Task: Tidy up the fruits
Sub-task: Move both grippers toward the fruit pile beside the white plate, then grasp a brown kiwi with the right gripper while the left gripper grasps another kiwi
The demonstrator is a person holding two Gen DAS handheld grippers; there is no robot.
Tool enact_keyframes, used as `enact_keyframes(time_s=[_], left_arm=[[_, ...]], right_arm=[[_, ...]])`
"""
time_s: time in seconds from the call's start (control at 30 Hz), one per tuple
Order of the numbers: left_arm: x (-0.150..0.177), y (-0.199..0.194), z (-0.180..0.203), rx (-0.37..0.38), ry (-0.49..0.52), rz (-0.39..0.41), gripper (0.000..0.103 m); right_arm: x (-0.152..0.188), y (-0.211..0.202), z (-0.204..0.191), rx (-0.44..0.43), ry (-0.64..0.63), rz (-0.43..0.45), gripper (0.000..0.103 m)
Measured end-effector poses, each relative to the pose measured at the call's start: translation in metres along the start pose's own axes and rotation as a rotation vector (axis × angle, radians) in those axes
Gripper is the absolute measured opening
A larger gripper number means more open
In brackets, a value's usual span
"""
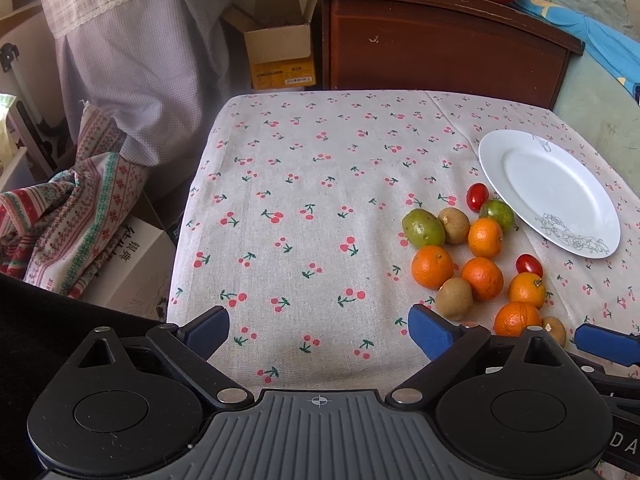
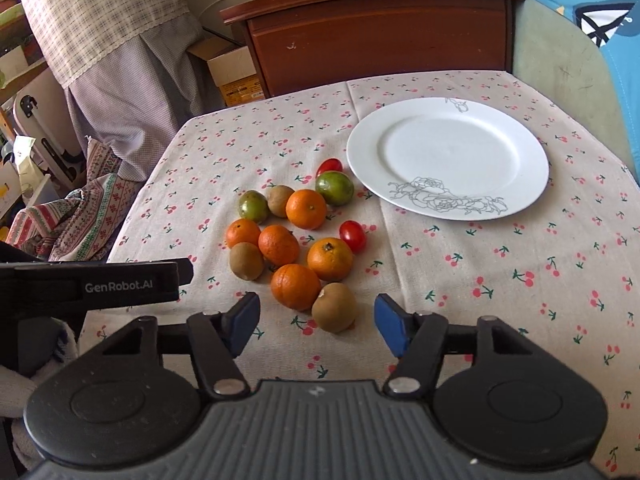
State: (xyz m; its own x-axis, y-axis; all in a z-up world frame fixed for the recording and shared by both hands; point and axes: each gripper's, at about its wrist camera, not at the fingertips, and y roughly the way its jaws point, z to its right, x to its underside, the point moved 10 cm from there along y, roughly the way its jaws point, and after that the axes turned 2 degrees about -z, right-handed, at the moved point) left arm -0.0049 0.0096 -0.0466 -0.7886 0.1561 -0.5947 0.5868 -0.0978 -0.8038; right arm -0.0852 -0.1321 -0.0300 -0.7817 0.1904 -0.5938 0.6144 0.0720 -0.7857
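A pile of fruit lies on the cherry-print tablecloth [image 2: 480,280]: several oranges [image 2: 295,286], three brown kiwis [image 2: 334,307], two green fruits [image 2: 334,188] and two red cherry tomatoes [image 2: 353,235]. An empty white plate [image 2: 496,136] with a flower drawing sits just right of the pile. My right gripper [image 2: 318,322] is open and empty, low over the cloth, with the nearest kiwi just ahead between its fingers. My left gripper [image 1: 318,332] is open and empty over bare cloth, left of the pile [image 1: 482,278]. The plate [image 1: 520,152] is at its far right.
A brown wooden cabinet [image 2: 380,36] stands behind the table, with a cardboard box [image 1: 280,48] beside it. Patterned cloth and boxes [image 1: 80,216] lie off the table's left edge. A green and blue covered seat [image 2: 580,60] is at the right.
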Motion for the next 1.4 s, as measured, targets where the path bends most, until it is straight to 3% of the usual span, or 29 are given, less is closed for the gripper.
enact_keyframes(time_s=[0.2, 0.57, 0.93, 1.17, 1.4], left_arm=[[0.001, 0.0, 0.003, 0.025, 0.002, 0.007, 0.091], [0.004, 0.002, 0.022, 0.105, 0.022, 0.008, 0.08], [0.004, 0.008, 0.052, 0.192, 0.053, 0.019, 0.064], [0.003, 0.014, 0.062, 0.24, 0.036, 0.023, 0.045], [0.002, 0.016, 0.068, 0.257, 0.052, 0.036, 0.037]], right_arm=[[0.002, 0.001, -0.001, 0.008, -0.018, 0.002, 0.051], [0.007, 0.006, 0.007, 0.039, -0.087, 0.015, 0.026], [0.006, -0.003, 0.019, 0.036, -0.043, 0.02, 0.026], [0.009, -0.001, 0.023, 0.038, -0.02, 0.009, 0.026], [0.01, 0.003, 0.025, 0.037, -0.004, -0.007, 0.028]])
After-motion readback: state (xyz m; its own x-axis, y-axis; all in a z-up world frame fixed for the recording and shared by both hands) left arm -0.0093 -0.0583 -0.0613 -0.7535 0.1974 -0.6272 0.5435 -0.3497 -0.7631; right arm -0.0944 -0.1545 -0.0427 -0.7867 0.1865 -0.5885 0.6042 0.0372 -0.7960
